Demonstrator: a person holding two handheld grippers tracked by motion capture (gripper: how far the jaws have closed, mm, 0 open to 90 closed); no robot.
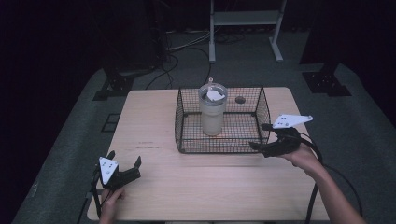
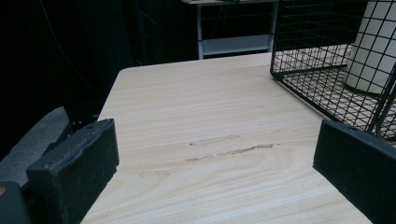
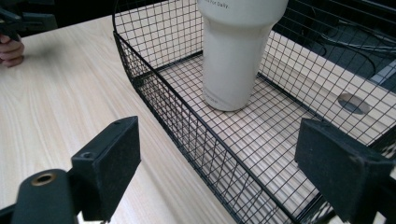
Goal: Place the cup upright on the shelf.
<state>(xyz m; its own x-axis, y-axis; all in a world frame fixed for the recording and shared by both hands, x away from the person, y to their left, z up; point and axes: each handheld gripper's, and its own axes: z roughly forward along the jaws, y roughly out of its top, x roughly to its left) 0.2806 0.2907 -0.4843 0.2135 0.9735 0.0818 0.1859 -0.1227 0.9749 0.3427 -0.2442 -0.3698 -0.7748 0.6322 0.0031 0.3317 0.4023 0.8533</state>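
Note:
A black wire basket stands on the back middle of the wooden table. A white tumbler with a lid stands upright inside it. My left gripper rests at the table's front left, open and holding nothing, well apart from the basket. In the left gripper view the left gripper faces bare wood, with the basket and tumbler at upper right. My right gripper is open at the basket's front right corner. In the right gripper view its jaws straddle the basket wall, with the tumbler beyond.
A round hole pierces the tabletop behind the basket. On the dark floor beyond the table lie cables, and a metal stand's legs rise there. A hand holds the other gripper far left in the right gripper view.

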